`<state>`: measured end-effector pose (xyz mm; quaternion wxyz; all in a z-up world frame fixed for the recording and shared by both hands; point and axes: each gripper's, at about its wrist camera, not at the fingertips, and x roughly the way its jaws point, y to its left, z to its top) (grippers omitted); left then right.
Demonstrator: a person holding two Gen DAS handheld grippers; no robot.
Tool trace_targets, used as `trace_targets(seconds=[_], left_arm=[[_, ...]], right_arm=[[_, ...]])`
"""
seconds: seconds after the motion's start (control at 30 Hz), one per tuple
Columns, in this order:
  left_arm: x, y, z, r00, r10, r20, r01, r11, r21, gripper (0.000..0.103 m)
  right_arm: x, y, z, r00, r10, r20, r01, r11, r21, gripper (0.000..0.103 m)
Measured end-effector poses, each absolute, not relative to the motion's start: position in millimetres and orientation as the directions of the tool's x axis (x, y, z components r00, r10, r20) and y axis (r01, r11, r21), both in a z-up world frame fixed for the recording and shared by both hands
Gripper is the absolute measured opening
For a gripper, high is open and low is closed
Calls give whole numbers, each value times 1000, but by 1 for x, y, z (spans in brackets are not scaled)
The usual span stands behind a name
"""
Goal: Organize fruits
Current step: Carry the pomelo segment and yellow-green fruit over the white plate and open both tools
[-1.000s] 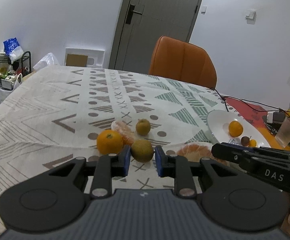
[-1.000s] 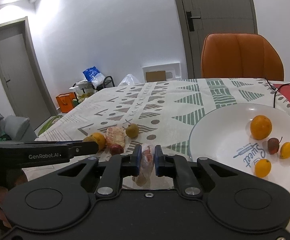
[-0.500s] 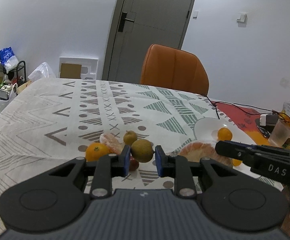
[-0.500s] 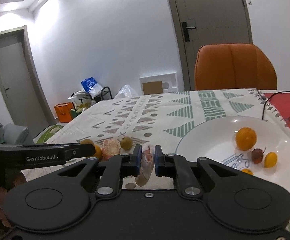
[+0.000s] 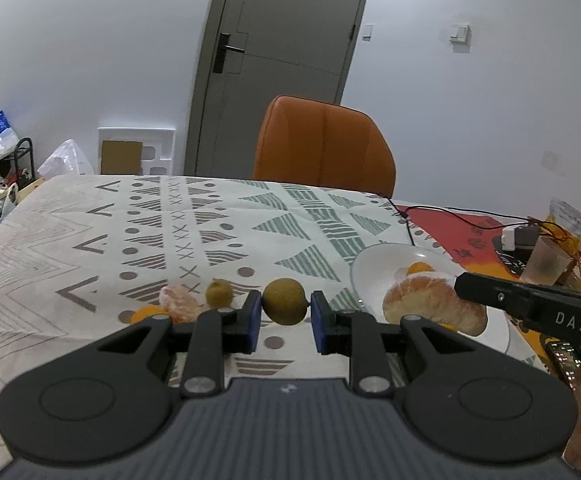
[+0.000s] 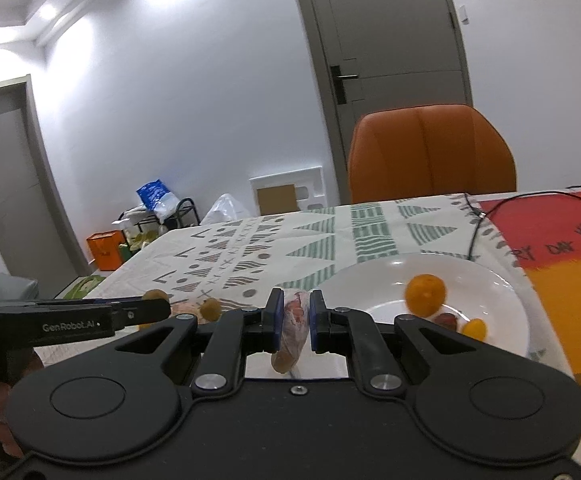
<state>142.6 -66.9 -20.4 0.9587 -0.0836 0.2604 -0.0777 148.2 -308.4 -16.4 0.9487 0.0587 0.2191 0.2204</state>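
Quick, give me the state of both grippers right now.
Left gripper: shut on the brown-green fruit, held above the table.
Right gripper: shut on the peeled citrus piece, near the white plate.

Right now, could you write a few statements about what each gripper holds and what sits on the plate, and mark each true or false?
1. The left gripper is shut on a green-brown fruit. True.
2. The right gripper is open. False: it is shut on a peeled citrus segment.
3. The plate holds an orange. True.
4. The chair is blue. False: it is orange.
5. The door stands open. False: it is closed.
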Motion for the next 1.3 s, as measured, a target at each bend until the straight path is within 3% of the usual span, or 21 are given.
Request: trace_targets(seconds=[1.17, 1.3], left_arm=[[158, -119, -24, 823, -278, -495, 208, 959, -192, 24], [161, -127, -24, 820, -287, -495, 224, 957, -185, 24]], right_arm=[[144, -380, -46, 827, 322, -461, -229, 942, 246, 12], [149, -385, -45, 850, 280, -446, -190, 953, 237, 24]])
